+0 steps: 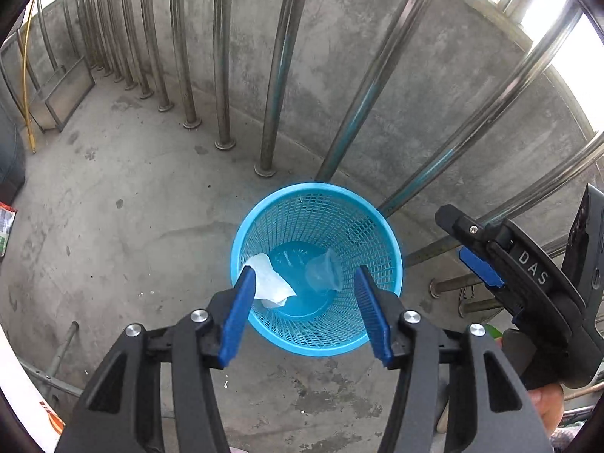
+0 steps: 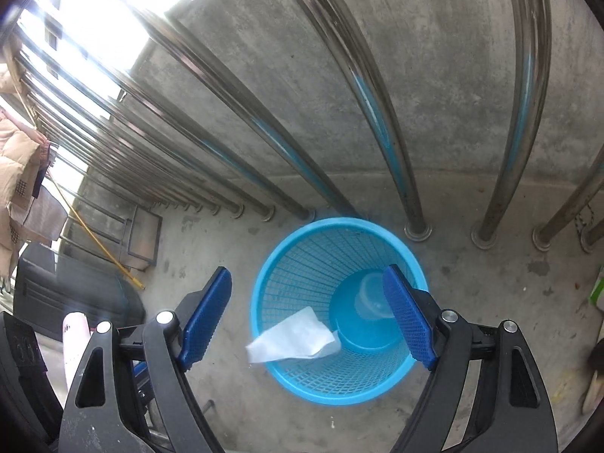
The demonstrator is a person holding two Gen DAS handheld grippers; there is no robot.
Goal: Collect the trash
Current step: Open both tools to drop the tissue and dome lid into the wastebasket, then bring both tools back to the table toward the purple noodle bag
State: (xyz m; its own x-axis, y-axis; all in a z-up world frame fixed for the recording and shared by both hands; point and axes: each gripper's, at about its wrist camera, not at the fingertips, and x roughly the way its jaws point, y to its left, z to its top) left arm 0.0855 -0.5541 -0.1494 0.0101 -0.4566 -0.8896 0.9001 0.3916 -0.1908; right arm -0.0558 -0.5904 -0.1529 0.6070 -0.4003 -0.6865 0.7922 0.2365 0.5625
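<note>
A blue mesh wastebasket [image 1: 362,336] stands on the concrete floor by steel railing posts; it also shows in the right wrist view [image 2: 298,275]. Inside lie a clear plastic cup [image 1: 322,273], also seen in the right wrist view [image 2: 368,298], and a white crumpled tissue [image 1: 270,281]. In the right wrist view the tissue [image 2: 294,339] hangs over the basket's near rim. My left gripper [image 1: 304,279] is open above the basket, its left pad touching the tissue. My right gripper [image 2: 305,283] is open above the basket and empty; it also shows in the left wrist view [image 1: 468,249] at right.
Steel railing posts [image 1: 271,75] and a concrete wall [image 1: 332,56] run behind the basket. A yellow-handled stick [image 1: 26,75] and a metal frame [image 1: 64,94] lie at the far left. A dark container [image 2: 68,290] stands left in the right wrist view. Packaging [image 1: 5,226] lies at the left edge.
</note>
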